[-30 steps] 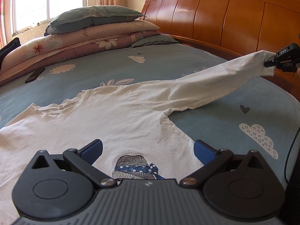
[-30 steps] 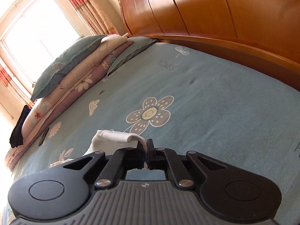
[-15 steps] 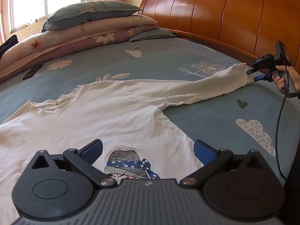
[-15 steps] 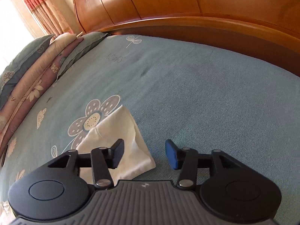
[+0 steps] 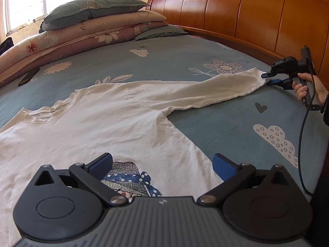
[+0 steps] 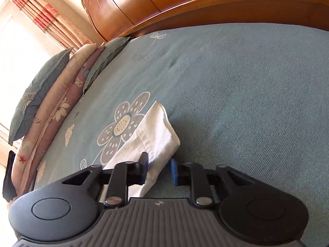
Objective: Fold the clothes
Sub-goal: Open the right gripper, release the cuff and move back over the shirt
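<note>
Left view, shirt (image 5: pixel 86 127): white, flat on the bed (image 5: pixel 205 65), sleeve (image 5: pixel 205 92) stretched out to the right.
Left gripper (image 5: pixel 162 164): jaws wide apart, nothing held (it hovers over the shirt's printed front).
Right view, right gripper (image 6: pixel 158 169): jaws closing, cuff (image 6: pixel 158 131) between them, pads not yet pressing.

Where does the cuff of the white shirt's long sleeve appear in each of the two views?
Left wrist view: the cuff is far right, at mid height, at the right gripper, whose jaws are closing.
Right wrist view: the cuff is low in the centre, partly between those jaws.
Shared landmark: the flower print beside it.
</note>
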Demonstrator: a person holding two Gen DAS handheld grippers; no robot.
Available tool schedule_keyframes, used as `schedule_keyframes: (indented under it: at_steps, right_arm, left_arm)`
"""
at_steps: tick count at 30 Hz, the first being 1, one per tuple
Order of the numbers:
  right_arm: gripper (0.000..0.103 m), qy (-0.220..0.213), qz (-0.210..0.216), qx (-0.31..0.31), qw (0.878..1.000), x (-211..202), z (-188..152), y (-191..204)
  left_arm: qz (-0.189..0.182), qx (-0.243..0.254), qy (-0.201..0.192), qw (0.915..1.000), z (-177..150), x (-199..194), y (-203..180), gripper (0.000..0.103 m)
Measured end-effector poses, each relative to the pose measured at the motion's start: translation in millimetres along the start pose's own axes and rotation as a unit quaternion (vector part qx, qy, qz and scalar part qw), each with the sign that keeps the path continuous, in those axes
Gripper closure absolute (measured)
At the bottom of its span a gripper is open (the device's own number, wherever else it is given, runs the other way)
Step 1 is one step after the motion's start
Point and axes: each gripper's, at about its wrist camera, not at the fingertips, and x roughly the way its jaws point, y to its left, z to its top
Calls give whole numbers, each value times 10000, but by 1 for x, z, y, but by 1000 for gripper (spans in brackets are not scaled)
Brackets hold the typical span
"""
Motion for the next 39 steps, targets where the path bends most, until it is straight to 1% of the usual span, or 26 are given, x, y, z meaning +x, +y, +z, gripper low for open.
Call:
schedule_keyframes:
  at_steps: [3, 6, 8, 10, 11, 13, 14, 15, 16, 18, 19, 20, 22, 23, 25, 26, 27, 29, 31, 33, 35, 37, 39]
  right_arm:
    - [89, -109, -177, -198, 9996, -7, -5, 10]
    - [89, -236, -276, -367, 9987, -24, -6, 15]
    - [88, -228, -298, -452, 9983, -37, -7, 16]
    - [85, -112, -402, -497, 9979, -41, -8, 16]
    - [79, -42, -493, -542, 9973, -43, -9, 16]
    - [78, -159, -592, -807, 9949, -49, -11, 22]
    - [69, -274, -614, -1006, 9927, -57, -13, 28]
    - [56, -364, -511, -1108, 9919, -64, -14, 33]
    - [50, -517, -243, -1258, 9904, -76, -15, 40]
    - [22, -896, 242, -1582, 9830, -100, -19, 56]
    - [15, -1117, 460, -1754, 9770, -112, -22, 64]
    - [0, -1340, 673, -1921, 9698, -124, -24, 72]
    - [0, -1882, 907, -2111, 9549, -139, -31, 83]
    - [0, -2032, 878, -2129, 9517, -143, -32, 88]
    - [0, -1984, 650, -2285, 9509, -143, -31, 97]
    - [0, -1946, 257, -2447, 9495, -141, -30, 104]
    - [0, -1988, -145, -2598, 9449, -138, -31, 109]
    - [0, -2056, -931, -2888, 9304, -132, -33, 119]
    - [0, -1913, -1018, -3260, 9202, -126, -36, 129]
    - [0, -1729, -690, -3732, 9089, -119, -44, 147]
    - [0, -1581, -345, -4190, 8935, -111, -52, 167]
    - [0, -1228, -67, -4520, 8835, -95, -57, 189]
    - [1, -747, 317, -4677, 8801, -74, -61, 210]
  left_arm:
    - [37, 4, -9, 10000, 0, -3, 1, 1]
    - [70, -45, -6, 10000, 0, -5, 6, 1]
    - [94, -96, 8, 9999, -1, -5, 8, 1]
    - [76, -147, -2, 9999, -2, -5, 10, 1]
    - [63, -170, -9, 9998, -2, -5, 10, 1]
    - [40, -210, -31, 9998, -3, -7, 10, 1]
    - [33, -175, -49, 9998, -3, -9, 9, 1]
    - [26, -141, -66, 9999, -4, -11, 9, 1]
    - [19, -107, -83, 9999, -4, -13, 8, 1]
    - [11, -38, -117, 9999, -5, -17, 7, 1]
    - [47, 0, -128, 9999, -6, -19, 7, 1]
    - [76, 17, -137, 9999, -6, -20, 7, 1]
    - [112, 2, -157, 9998, -7, -22, 7, 1]
    - [126, -7, -167, 9998, -8, -24, 8, 1]
    - [115, -40, -193, 9997, -9, -26, 8, 1]
    - [121, -42, -206, 9997, -10, -28, 8, 1]
    - [128, -44, -218, 9997, -11, -29, 9, 1]
    - [129, -35, -238, 9996, -14, -32, 9, 1]
    - [119, -16, -253, 9996, -16, -34, 11, 1]
    - [116, -4, -248, 9996, -19, -35, 12, 1]
    - [143, -10, -232, 9996, -22, -32, 15, 1]
    - [176, -51, -211, 9996, -25, -29, 17, 1]
    - [180, -126, -175, 9996, -28, -25, 21, 1]
